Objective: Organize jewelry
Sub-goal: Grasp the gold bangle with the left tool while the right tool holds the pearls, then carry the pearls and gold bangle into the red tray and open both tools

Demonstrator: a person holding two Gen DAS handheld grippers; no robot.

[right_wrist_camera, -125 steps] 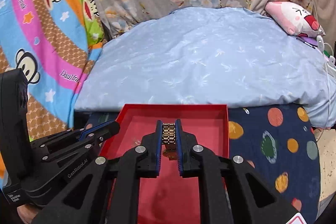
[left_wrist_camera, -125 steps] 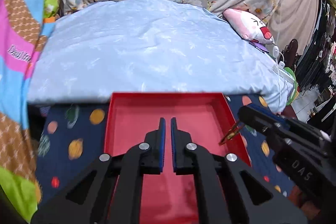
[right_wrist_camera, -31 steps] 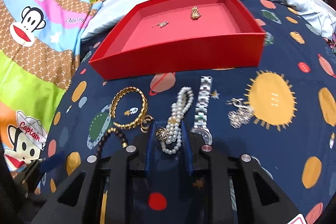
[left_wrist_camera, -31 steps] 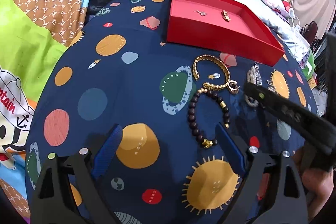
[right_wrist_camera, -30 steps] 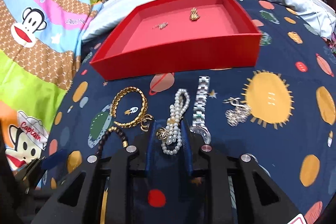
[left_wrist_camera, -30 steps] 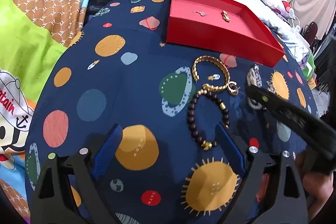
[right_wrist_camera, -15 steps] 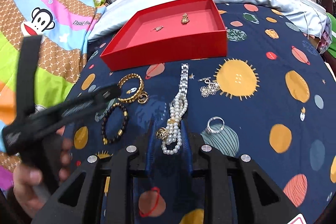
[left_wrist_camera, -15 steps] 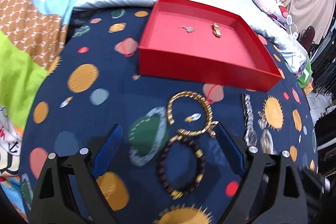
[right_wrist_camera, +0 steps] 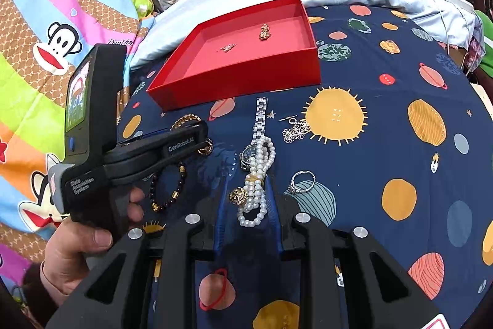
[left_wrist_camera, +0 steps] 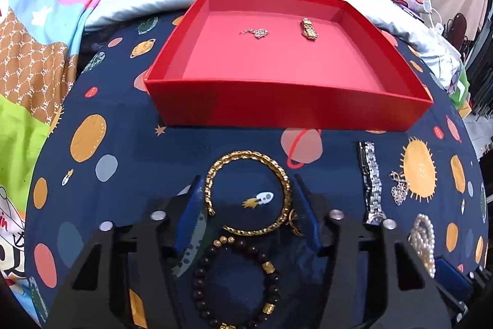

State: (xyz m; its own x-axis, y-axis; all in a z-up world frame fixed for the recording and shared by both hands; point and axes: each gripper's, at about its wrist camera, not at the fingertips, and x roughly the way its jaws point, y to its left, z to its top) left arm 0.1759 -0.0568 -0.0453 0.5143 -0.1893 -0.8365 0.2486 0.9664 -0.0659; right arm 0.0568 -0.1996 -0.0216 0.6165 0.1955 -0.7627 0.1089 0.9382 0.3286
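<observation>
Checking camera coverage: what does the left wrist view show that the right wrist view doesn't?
Left wrist only: its own left gripper, jaws just closing, straddling the whole gold bangle.

Right wrist only: the silver ring on the cloth, the hand holding the other gripper, and the right gripper shut on the pearl strand.

Both: red tray with two small pieces inside, dark bead bracelet, silver watch.
</observation>
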